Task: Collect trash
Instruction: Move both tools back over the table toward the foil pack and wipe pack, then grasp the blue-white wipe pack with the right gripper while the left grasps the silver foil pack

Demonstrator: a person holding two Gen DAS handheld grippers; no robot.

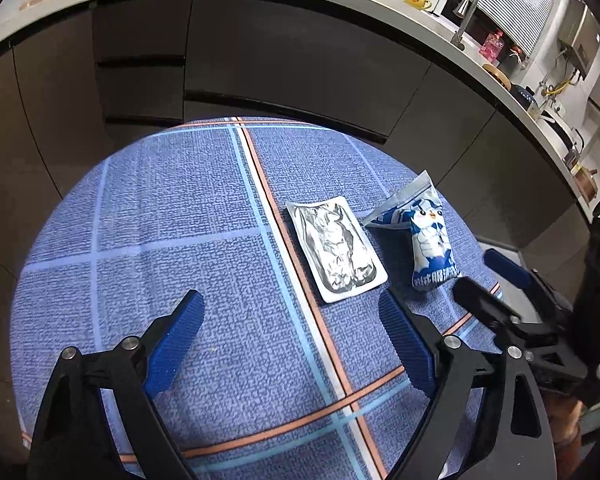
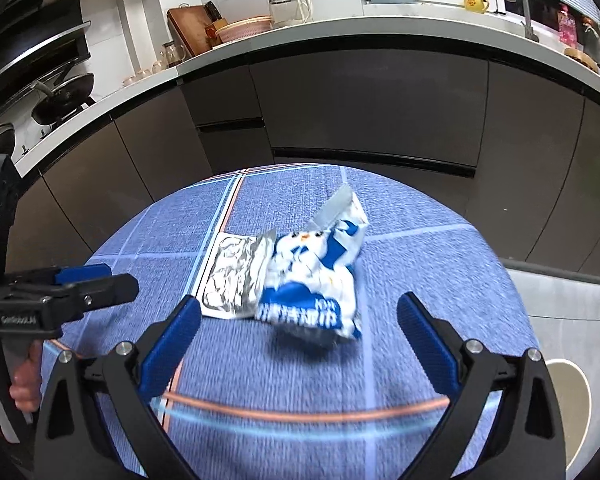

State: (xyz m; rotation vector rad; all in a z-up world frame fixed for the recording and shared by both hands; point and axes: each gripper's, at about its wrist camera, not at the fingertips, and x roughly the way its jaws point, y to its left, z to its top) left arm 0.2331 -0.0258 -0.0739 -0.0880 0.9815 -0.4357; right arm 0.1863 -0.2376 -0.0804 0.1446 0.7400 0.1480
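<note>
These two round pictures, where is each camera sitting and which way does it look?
Left wrist view: sits on the left claw, looking down along its open blue fingers at the blue checked tablecloth; the right claw juts in at right.
Right wrist view: sits on the right claw, open, aimed at the penguin snack bag; the left claw and a hand show at left.
Shared: the bag, the flat foil wrapper, the tablecloth, dark cabinets and a yellow mug.

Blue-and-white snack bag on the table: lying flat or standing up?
Lying on its side, crumpled, on the tablecloth. The snack bag rests beside the flat foil packet, one torn corner sticking up.
</note>
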